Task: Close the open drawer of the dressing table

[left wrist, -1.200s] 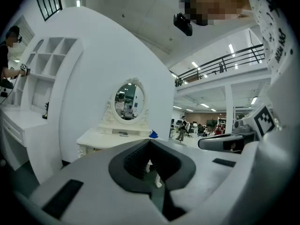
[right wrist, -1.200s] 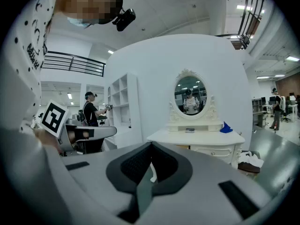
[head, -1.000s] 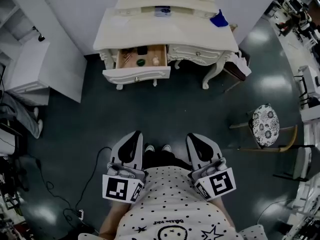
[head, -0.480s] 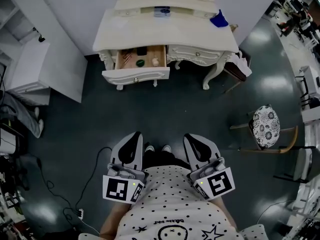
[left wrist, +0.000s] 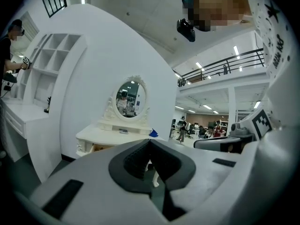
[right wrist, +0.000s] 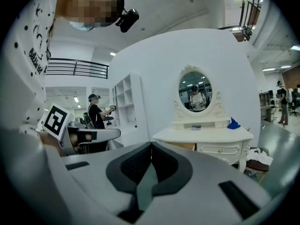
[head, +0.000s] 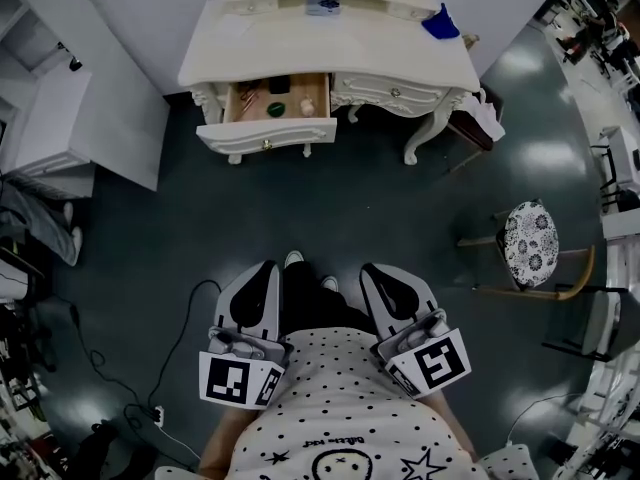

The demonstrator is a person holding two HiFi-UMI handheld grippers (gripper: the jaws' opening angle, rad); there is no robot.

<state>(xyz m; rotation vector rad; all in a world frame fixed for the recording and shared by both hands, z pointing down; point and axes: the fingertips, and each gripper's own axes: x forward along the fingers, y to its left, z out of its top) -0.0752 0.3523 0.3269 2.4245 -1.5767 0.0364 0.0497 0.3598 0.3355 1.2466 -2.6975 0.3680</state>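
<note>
Tongs on the left gripper (head: pixel 265 270) and right gripper (head: pixel 377 273) are both pressed together with nothing between them, held near the person's body. Well apart from them, at the far side, the dressing table (head: pixel 330 53) has its left drawer (head: pixel 268 140) pulled out, small items lying inside.

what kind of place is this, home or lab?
Probably a lab or office hall with a staged corner: dressing table against a freestanding partition, cluttered workstations beyond, mezzanine railing overhead.
</note>
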